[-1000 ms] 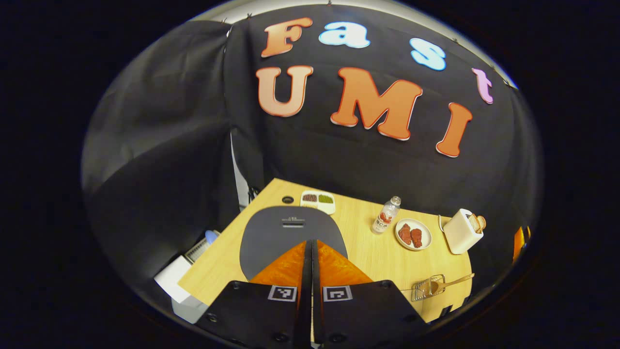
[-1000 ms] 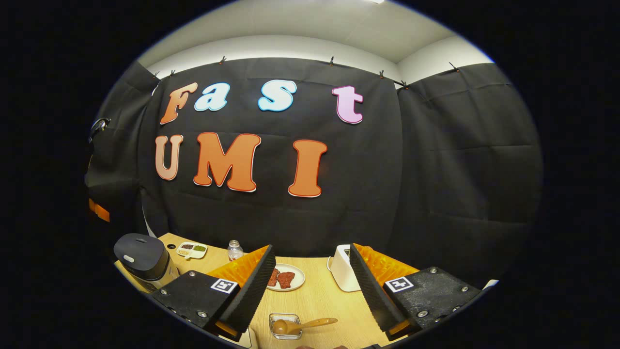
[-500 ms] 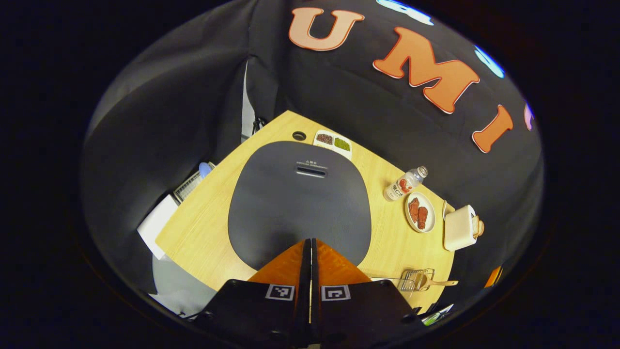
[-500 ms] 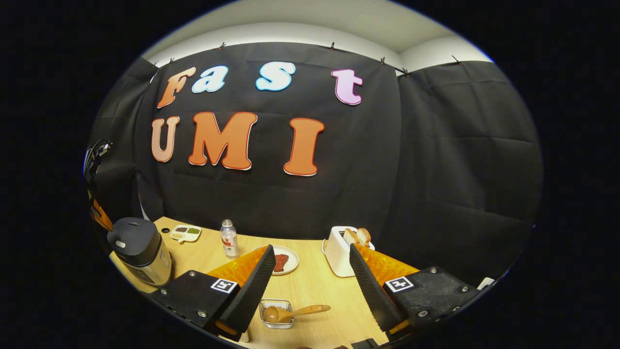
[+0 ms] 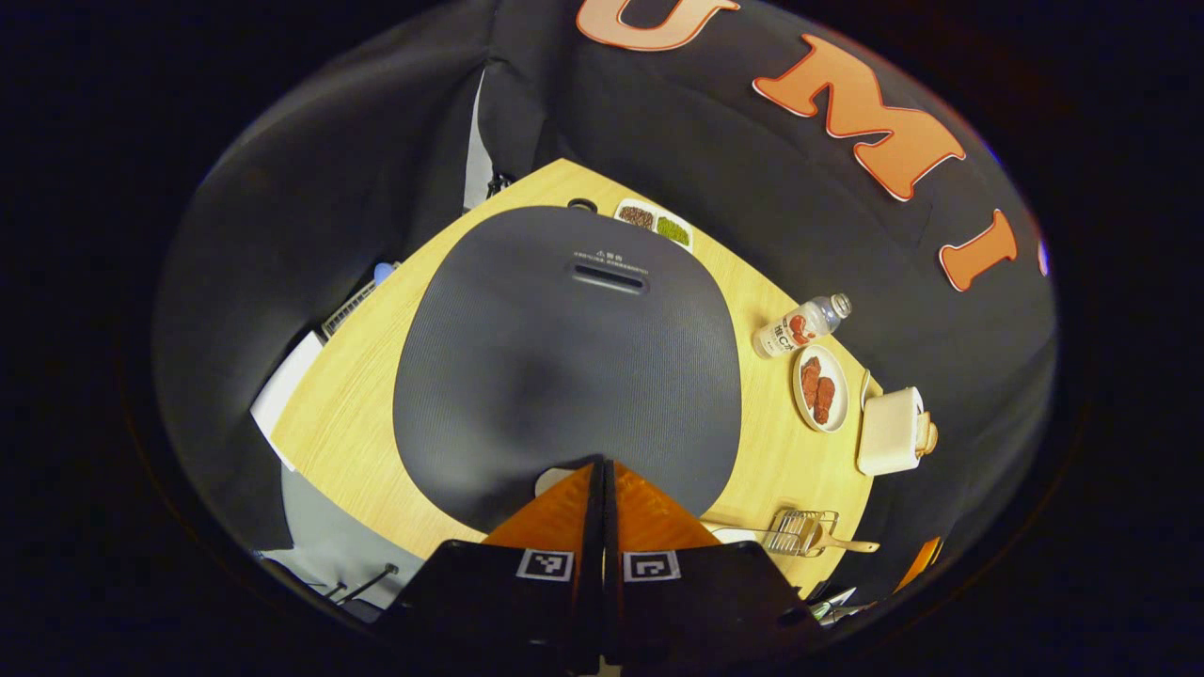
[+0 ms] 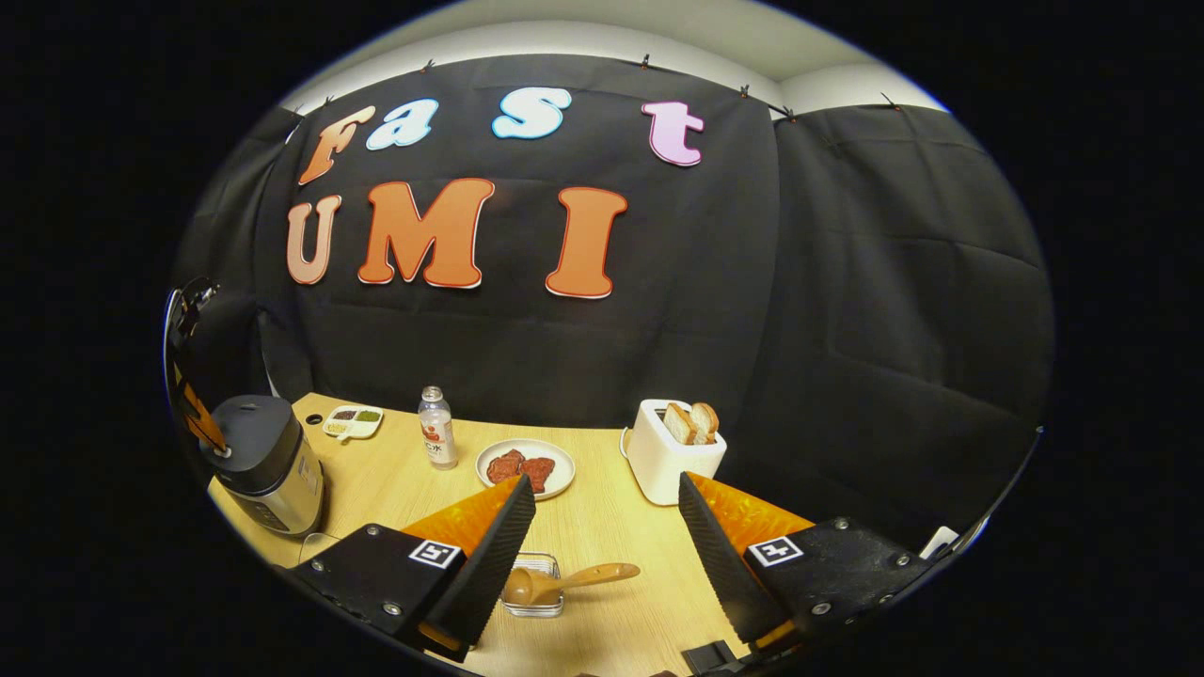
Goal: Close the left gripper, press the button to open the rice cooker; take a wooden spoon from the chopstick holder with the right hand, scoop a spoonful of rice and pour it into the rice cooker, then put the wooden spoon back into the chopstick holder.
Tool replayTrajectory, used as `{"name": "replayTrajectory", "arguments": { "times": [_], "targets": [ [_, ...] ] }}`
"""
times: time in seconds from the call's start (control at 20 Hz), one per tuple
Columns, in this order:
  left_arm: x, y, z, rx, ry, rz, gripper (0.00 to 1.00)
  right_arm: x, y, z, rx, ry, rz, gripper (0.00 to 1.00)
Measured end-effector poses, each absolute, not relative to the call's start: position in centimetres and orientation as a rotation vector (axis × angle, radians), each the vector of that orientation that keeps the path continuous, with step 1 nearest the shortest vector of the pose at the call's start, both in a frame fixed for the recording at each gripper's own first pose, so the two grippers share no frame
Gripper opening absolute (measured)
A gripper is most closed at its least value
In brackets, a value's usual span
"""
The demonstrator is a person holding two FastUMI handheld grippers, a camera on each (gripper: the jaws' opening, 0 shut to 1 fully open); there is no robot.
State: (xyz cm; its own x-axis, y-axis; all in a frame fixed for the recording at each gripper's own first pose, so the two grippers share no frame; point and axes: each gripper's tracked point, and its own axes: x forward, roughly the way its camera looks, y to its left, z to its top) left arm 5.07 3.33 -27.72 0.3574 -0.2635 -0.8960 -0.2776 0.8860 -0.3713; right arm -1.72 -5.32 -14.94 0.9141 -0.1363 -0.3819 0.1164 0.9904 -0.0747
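In the left gripper view the left gripper [image 5: 602, 470] has its fingers clenched together with nothing between them, their tips right at the near edge of the rice cooker [image 5: 564, 348], next to the pale button [image 5: 555, 480] that peeks out just beside them. The cooker's dark lid is down. Whether the tips touch the button cannot be told.

In the right gripper view the right gripper [image 6: 607, 494] hangs above the desk [image 6: 611, 621] with its fingers released, wide apart and holding nothing. Just beyond them, right of the rice cooker, the wooden spoon [image 6: 564, 580] lies in the chopstick holder [image 6: 533, 594], bowl inside and handle pointing away from the cooker. Farther back from the cooker stand a plate of red food [image 6: 525, 467] and a bottle [image 6: 435, 440]; a white toaster [image 6: 673, 451] with bread slices lies well to the cooker's right. Behind the cooker, near the booth wall, sits a small divided dish [image 6: 351, 420].
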Motion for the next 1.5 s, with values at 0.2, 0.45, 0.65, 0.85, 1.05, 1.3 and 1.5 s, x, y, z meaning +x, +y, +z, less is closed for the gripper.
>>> {"name": "replayTrajectory", "arguments": {
  "times": [0.2, 0.45, 0.65, 0.85, 1.05, 1.3, 1.5],
  "targets": [
    [4.9, 3.6, -28.3, -0.492, 1.179, 0.027, 0.07, -2.3, -5.7, -16.3, -0.029, 0.431, -0.149, 0.95],
    [4.8, 3.6, -27.8, -0.499, 1.131, 0.028, 0.07, -2.9, -6.0, -17.5, -0.01, 0.459, -0.143, 0.95],
    [5.4, 3.9, -25.0, -0.458, 1.002, 0.023, 0.06, -3.6, -7.1, -18.9, -0.028, 0.51, -0.145, 0.95],
    [7.5, 5.2, -18.9, -0.34, 0.765, 0.039, 0.06, -4.7, -7.2, -21.2, 0.027, 0.58, -0.142, 0.95],
    [8.4, 5.9, -11.7, -0.227, 0.532, 0.068, 0.06, -4.9, -6.2, -23.0, 0.089, 0.634, -0.109, 0.95],
    [5.9, 3.9, -7.1, -0.128, 0.398, 0.056, 0.05, -4.5, -6.6, -25.0, 0.129, 0.683, -0.102, 0.95],
    [4.2, 4.3, -3.9, -0.043, 0.308, 0.082, 0.09, -4.4, -6.2, -27.4, 0.192, 0.737, -0.087, 0.95]
  ]
}}
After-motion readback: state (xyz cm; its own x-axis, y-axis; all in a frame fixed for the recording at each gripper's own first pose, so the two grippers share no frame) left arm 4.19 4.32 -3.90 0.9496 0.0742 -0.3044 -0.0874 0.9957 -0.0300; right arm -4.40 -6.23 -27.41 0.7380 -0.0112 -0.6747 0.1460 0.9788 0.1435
